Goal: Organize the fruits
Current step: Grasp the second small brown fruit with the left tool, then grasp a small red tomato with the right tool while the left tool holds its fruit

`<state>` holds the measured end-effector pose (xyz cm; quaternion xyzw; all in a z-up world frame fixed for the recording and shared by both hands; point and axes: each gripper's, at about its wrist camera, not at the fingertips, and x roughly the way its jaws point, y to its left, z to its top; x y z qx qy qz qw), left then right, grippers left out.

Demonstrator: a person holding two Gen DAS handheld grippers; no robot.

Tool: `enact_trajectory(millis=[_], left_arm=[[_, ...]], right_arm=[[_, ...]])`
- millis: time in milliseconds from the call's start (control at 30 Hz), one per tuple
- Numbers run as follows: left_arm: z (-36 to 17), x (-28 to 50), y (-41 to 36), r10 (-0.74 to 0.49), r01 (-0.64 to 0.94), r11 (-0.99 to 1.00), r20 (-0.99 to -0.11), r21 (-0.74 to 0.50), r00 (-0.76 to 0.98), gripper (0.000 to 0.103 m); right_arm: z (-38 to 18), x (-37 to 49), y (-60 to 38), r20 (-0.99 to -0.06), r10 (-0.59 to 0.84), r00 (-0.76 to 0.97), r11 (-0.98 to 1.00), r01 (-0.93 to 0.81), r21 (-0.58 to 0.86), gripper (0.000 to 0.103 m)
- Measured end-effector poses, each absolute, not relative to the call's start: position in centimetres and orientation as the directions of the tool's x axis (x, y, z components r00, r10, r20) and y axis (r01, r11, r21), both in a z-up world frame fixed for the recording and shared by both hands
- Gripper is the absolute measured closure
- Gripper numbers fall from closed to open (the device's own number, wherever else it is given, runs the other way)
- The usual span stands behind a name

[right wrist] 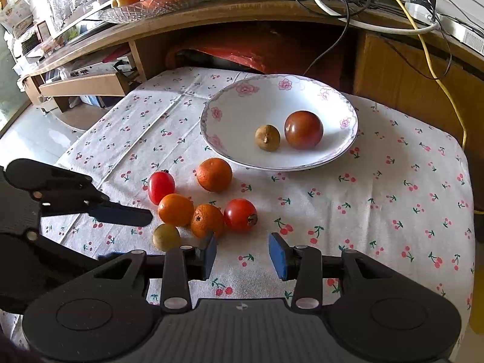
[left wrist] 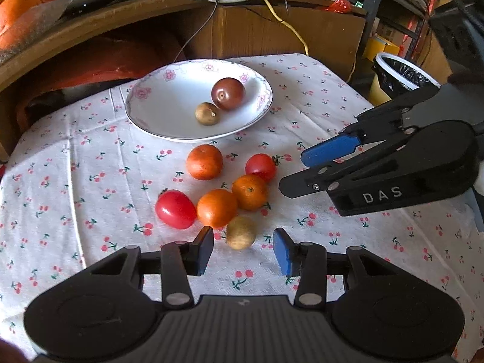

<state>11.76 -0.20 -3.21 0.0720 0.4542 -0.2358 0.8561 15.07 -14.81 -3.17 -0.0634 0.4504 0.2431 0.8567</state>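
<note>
Meanwhile, left gripper (left wrist: pixel 243 249) (fingers apart) flanks a longan (left wrist: pixel 241 232) — not gripping.

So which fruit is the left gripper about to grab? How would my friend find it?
Find the white flowered plate on the cherry-print cloth; a cluster of fruit lies loose in front of it. At the near edge, right ahead of the open left gripper, sits the small tan-brown fruit. Its neighbours are all orange or shiny red.
</note>
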Motion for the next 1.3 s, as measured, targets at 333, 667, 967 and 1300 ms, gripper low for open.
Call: enact_trajectory(millis=[333, 667, 967, 1300], left_arm=[[-4.2, 12.0, -1.2, -0.292, 0.436, 0.898, -0.82, -0.058, 0.493, 0.067], [-3.8, 11.7, 0.0, -0.306, 0.443, 0.894, -0.815, -0.069, 0.491, 0.072], [-3.9, 11.3, 0.7, -0.312, 0.45, 0.89, -0.822, -0.077, 0.476, 0.072], [-3.8, 11.1, 1.1, -0.331, 0.457, 0.884, -0.823, -0.099, 0.462, 0.072]], right_arm=[[-3.5, 14.9, -14.6, -0.808, 0.375, 0.453, 0.864, -0.488, 0.127, 0.067], [-4.3, 15.1, -13.0, -0.818, 0.396, 0.418, 0.846, -0.511, 0.148, 0.067], [-4.9, 15.6, -11.6, -0.811, 0.401, 0.425, 0.832, -0.54, 0.128, 0.067], [-5.0, 15.8, -10.9, -0.803, 0.409, 0.434, 0.802, -0.591, 0.089, 0.068]])
